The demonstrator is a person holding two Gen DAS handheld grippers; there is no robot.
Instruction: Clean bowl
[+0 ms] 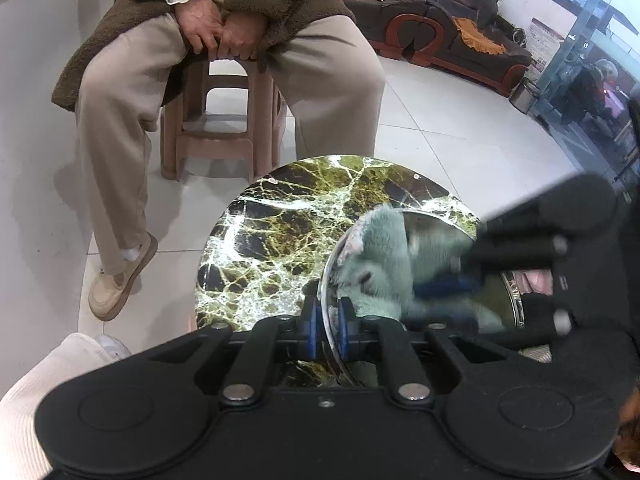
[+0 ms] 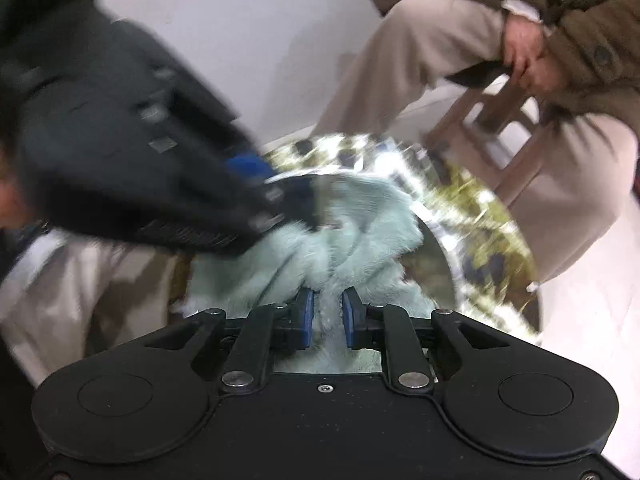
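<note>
Left tongs (image 1: 328, 322) pinch the bowl (image 1: 504, 292) rim, nearly closed. Right tongs (image 2: 327, 312) clamp the cloth (image 2: 352, 232) inside the bowl, on the table (image 1: 280, 232).

A lobby or waiting lounge: ahead of the left gripper lie pale glossy floor tiles (image 1: 440, 128), with a dark brown leather, carved-wood sofa (image 1: 436, 20) and glass entrance doors (image 1: 592, 72) far right.
</note>
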